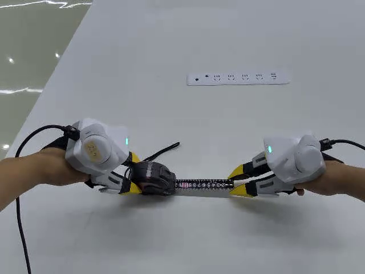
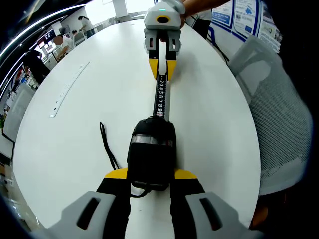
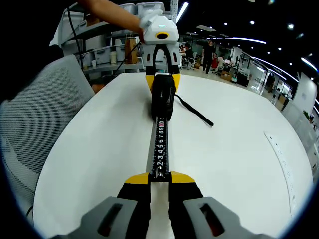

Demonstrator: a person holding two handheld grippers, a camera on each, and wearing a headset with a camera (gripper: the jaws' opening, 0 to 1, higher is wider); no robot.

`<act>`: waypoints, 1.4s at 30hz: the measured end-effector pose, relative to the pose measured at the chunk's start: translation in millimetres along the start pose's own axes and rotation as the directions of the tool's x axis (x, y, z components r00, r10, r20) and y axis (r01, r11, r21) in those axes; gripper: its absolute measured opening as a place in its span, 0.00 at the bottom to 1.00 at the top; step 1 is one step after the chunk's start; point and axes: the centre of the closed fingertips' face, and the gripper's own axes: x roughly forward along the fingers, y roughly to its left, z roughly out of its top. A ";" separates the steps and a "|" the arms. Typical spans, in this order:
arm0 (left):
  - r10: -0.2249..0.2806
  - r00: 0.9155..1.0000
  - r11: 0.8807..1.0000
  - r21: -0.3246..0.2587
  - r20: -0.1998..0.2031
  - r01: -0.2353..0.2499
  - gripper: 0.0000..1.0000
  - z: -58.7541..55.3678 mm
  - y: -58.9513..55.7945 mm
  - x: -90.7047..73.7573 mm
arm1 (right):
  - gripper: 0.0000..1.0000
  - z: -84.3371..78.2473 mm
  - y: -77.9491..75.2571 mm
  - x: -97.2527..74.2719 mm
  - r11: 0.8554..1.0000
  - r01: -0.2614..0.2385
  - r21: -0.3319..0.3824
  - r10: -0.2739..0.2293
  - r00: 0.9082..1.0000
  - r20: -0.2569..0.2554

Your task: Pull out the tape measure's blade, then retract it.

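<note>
A black tape measure case lies on the white table with its wrist strap trailing behind. My left gripper is shut on the case. A short length of blade with printed numbers runs to the right. My right gripper is shut on the blade's tip. In the right gripper view the blade leads straight to the case and the left gripper behind it. In the left gripper view the blade runs to the right gripper.
A white power strip lies flat at the far side of the table. A black cable runs from the left gripper off the table's near edge. A grey mesh chair stands beside the table. The table's left edge meets a glossy floor.
</note>
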 end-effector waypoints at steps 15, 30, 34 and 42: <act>0.000 1.000 1.000 -0.001 -0.002 0.000 0.25 0.0 0.5 -0.5 | 0.12 -2.4 -0.2 -4.5 1.000 -0.005 -0.002 0.005 1.000 -0.005; 0.002 1.000 1.000 -0.002 -0.003 -0.002 0.25 0.1 -0.1 -0.2 | 0.12 -6.3 -0.6 -10.2 1.000 -0.001 -0.004 0.001 1.000 -0.011; 0.002 1.000 1.000 -0.002 -0.003 -0.002 0.25 -0.5 0.2 -0.2 | 0.12 -6.3 0.6 -12.8 1.000 -0.002 -0.002 0.002 1.000 -0.012; 0.001 1.000 1.000 -0.001 -0.002 -0.001 0.25 -1.0 0.8 0.1 | 0.12 -12.1 -0.2 -16.7 1.000 -0.001 0.002 0.001 1.000 -0.018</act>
